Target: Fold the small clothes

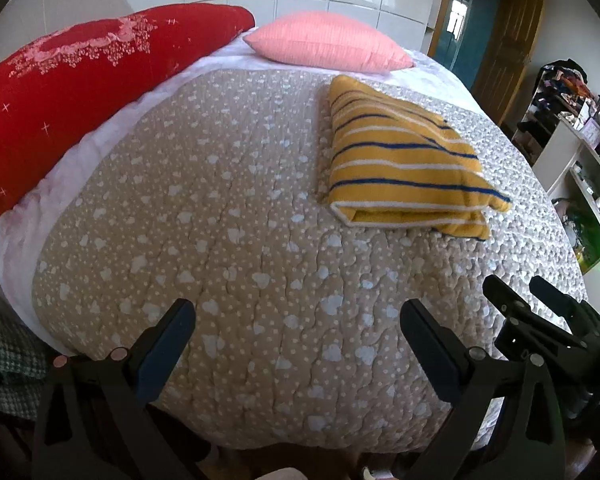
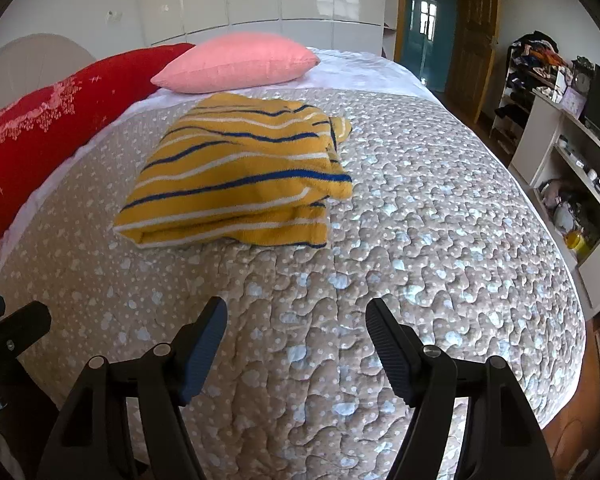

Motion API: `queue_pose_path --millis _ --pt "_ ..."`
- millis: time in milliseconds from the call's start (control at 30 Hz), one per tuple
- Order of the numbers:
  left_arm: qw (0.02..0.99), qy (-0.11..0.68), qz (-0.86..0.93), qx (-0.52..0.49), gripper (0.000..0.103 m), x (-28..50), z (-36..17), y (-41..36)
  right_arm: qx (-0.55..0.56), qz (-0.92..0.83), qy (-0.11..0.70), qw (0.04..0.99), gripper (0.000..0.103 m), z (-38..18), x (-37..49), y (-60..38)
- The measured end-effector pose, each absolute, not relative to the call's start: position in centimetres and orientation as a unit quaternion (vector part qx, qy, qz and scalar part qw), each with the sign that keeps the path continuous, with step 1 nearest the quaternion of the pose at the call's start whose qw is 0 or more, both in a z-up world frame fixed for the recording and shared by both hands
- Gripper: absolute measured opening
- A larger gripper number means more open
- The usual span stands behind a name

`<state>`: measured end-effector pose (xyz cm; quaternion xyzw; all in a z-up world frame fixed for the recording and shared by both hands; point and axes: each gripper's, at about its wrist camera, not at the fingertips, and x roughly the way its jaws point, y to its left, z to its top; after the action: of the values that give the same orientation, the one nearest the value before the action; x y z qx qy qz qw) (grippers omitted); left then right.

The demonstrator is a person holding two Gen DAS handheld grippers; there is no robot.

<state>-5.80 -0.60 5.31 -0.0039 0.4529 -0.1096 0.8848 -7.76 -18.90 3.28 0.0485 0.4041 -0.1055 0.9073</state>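
White open shelves [image 2: 572, 168] by the bed's right side hold small jars and clutter too small to tell apart. The yellow garment [image 2: 236, 184] with blue and white stripes lies folded into a thick wedge on the quilted bedspread [image 2: 420, 240], near the pink pillow [image 2: 236, 64], with its layered edge facing the cameras. The left gripper [image 1: 298, 320] and right gripper [image 2: 296, 320] both gape wide with nothing between the jaws, above bare quilt near the bed's front edge.
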Motion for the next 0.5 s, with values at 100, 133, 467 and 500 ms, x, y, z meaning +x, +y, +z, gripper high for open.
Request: queue_pose_path --millis 100,133,467,500 --pt "0.881 0.459 -0.111 -0.003 0.102 -5.6 4.8 -0.7 0.039 -0.105 0.405 0.907 0.077 3.1 -7.6 -18.7" --pt "0.881 0.46 -0.111 -0.003 0.102 -5.6 4.7 -0.7 0.036 -0.105 0.406 0.907 0.077 3.0 -7.6 -18.6" --pt "0.871 0.478 -0.112 -0.008 0.102 -4.8 3.4 -0.5 0.036 -0.109 0.42 0.9 0.077 2.0 -7.1 -19.1" --pt "0.87 0.48 -0.112 -0.009 0.102 -4.7 3.3 -0.5 0.036 -0.109 0.421 0.9 0.077 1.9 -7.1 -19.1"
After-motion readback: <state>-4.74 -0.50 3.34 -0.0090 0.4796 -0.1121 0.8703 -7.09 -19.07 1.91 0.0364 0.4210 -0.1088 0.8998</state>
